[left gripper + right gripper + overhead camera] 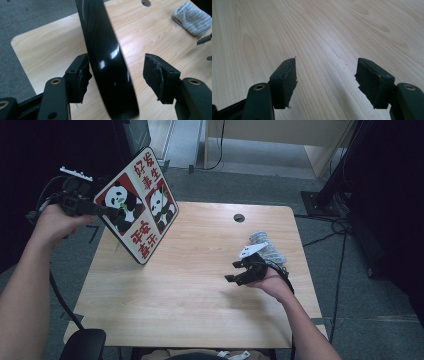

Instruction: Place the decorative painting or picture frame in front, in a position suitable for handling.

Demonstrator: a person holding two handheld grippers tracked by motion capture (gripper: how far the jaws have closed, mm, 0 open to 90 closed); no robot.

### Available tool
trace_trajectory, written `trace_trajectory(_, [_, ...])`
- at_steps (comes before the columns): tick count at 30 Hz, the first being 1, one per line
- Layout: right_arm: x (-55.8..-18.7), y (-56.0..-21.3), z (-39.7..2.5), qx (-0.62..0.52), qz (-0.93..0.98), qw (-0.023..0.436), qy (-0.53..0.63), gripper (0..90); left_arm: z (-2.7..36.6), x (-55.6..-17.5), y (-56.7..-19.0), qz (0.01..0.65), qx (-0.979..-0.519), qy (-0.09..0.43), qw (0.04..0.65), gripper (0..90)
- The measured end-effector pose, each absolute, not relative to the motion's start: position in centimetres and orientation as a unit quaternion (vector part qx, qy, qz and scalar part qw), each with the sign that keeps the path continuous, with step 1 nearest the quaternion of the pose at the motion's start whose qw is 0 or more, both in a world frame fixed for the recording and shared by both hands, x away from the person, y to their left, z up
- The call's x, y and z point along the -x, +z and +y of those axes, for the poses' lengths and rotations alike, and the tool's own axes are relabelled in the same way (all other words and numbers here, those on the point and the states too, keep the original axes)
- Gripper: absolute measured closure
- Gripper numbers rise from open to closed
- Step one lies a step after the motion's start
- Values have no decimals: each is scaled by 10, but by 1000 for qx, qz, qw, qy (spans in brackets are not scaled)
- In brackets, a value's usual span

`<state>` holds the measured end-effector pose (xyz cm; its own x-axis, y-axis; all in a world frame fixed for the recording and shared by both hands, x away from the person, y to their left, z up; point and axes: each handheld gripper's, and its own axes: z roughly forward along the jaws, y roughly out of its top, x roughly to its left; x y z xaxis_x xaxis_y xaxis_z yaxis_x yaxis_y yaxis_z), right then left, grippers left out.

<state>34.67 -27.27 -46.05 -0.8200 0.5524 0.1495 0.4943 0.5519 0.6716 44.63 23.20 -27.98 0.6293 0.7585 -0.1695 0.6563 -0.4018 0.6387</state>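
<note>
There is one wooden worktop [190, 290]. It has one small round hole [239, 218] near its far edge.

There is one big flat tray [137, 205]. Its front is white and red, with two pandas and some red writing on it. Its back is shiny and black. The tray is up in the air over the far left corner of the worktop, and it is tilted, with one corner pointing down.

There is one grey cloth [267, 247]. It lies bunched up on the right side of the worktop, just behind the right hand.

There are two grippers, one in each hand.

The left gripper [80, 202] is at the left edge of the tray. In the left gripper view, the black edge of the tray [107, 60] stands between the two jaws. One jaw touches the tray. The other jaw is well apart from it, so the jaws are wide open and do not squeeze it.

The right gripper [242, 270] is low over the worktop, on the right side. Its jaws are wide open too, with just bare wood between them. It is well apart from the tray.
</note>
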Motion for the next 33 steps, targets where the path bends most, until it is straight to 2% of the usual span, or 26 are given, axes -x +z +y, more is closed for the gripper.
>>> trace_trajectory(5, [-346,-460,-272,-297,880,39,369,335,229,-464,-269,433,-828,64,351,385])
trace_trajectory(16, [-346,-460,-273,-294,881,40,369,334,213,-497,-251,434,-839,60,322,399])
trace_trajectory(33, [-344,-461,-274,-296,881,42,367,334,204,-540,-242,445,-847,43,289,444])
